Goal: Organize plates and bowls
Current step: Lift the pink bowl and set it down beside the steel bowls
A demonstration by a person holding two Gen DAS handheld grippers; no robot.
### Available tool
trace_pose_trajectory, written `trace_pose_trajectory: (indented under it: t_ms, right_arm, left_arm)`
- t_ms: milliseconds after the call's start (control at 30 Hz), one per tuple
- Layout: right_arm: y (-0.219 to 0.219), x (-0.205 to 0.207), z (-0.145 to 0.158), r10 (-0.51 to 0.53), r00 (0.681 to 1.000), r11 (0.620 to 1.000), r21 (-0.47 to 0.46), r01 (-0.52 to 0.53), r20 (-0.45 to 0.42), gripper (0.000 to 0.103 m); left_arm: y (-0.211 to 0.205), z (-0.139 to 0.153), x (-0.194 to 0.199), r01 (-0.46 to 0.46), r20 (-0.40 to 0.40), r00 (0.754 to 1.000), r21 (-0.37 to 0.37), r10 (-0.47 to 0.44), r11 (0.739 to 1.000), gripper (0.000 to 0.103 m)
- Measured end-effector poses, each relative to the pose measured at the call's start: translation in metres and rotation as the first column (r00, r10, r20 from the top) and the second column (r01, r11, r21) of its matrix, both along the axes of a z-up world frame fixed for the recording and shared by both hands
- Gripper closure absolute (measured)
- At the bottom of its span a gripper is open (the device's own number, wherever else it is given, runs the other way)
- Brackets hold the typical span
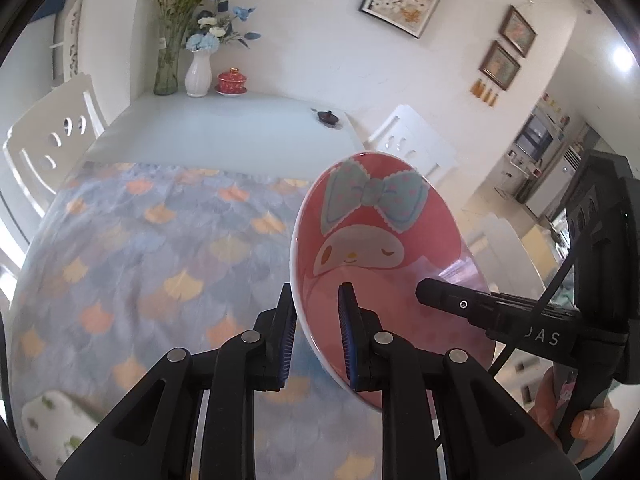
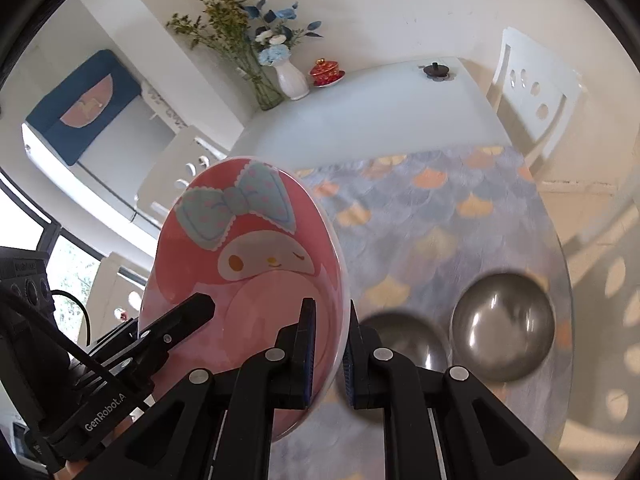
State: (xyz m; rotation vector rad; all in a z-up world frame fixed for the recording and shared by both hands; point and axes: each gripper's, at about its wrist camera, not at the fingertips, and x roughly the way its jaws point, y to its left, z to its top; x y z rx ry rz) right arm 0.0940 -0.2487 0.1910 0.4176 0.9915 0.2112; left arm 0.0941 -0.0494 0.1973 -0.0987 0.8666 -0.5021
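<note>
A pink plate (image 1: 380, 240) printed with a cartoon rabbit and a blue bow hangs tilted on edge above the table. My left gripper (image 1: 316, 300) is shut on its left rim, one pad on each face. My right gripper (image 2: 331, 316) is shut on the opposite rim of the same pink plate (image 2: 248, 248). One of the right gripper's fingers (image 1: 440, 298) lies across the plate's face in the left wrist view. Two steel bowls (image 2: 502, 326) (image 2: 404, 340) sit on the tablecloth (image 2: 420, 232) below and to the right of the plate.
A scale-patterned cloth (image 1: 140, 248) covers the near half of a glass table (image 1: 224, 128). At the far end stand a glass vase (image 1: 166, 68), a white vase (image 1: 199, 74), a red lidded cup (image 1: 231, 80) and a small dark lid (image 1: 328, 117). White chairs (image 1: 48, 136) (image 2: 532, 92) flank the table. A white patterned dish (image 1: 48, 416) lies near left.
</note>
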Motion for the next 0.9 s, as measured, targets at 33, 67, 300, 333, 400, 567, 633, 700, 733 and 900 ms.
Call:
trace_pose_trajectory:
  t_ms: [33,67,300,333,400,567,633,700,733,900]
  right_arm:
    - [0.006,-0.012,0.001,-0.006,1.000,1.000,-0.007,0.006,-0.003,0.090]
    - [0.009,-0.021,0.000,-0.010,1.000,1.000,-0.014,0.010,-0.004,0.090]
    - [0.027,-0.078,-0.034,-0.039,0.994,0.999,-0.021,0.037,-0.100,0.089]
    - [0.028,-0.086,-0.043,-0.045,0.991,0.999,-0.015,0.043,-0.124,0.089]
    - [0.031,-0.099,-0.058,-0.057,0.985,0.998,-0.010,0.057,-0.164,0.089]
    - [0.037,-0.123,-0.101,-0.083,0.963,0.996,-0.009,0.084,-0.257,0.089]
    - [0.034,-0.129,-0.115,-0.095,0.955,0.995,0.000,0.099,-0.282,0.089]
    - [0.032,-0.133,-0.124,-0.108,0.950,0.993,0.005,0.115,-0.292,0.089]
    - [0.029,-0.136,-0.128,-0.116,0.949,0.993,0.001,0.122,-0.294,0.089]
    - [0.020,-0.141,-0.142,-0.148,0.936,0.988,0.002,0.157,-0.320,0.089]
  left_arm:
    - [0.003,-0.001,-0.008,0.007,0.001,1.000,0.000,-0.007,1.000,0.086]
    - [0.007,-0.004,-0.018,0.017,-0.001,1.000,-0.001,-0.017,1.000,0.086]
    - [0.021,-0.038,-0.057,0.045,-0.082,0.996,-0.007,-0.045,0.999,0.086]
    - [0.021,-0.044,-0.063,0.050,-0.097,0.994,0.000,-0.050,0.999,0.086]
    - [0.021,-0.058,-0.070,0.066,-0.128,0.990,0.016,-0.063,0.998,0.086]
    - [0.019,-0.094,-0.080,0.094,-0.203,0.975,0.031,-0.086,0.995,0.086]
    - [0.017,-0.107,-0.083,0.109,-0.228,0.969,0.039,-0.097,0.993,0.086]
    - [0.013,-0.117,-0.087,0.123,-0.238,0.965,0.043,-0.110,0.991,0.086]
    - [0.011,-0.122,-0.090,0.129,-0.243,0.963,0.042,-0.115,0.991,0.086]
    - [0.003,-0.137,-0.098,0.143,-0.255,0.958,0.042,-0.128,0.989,0.086]
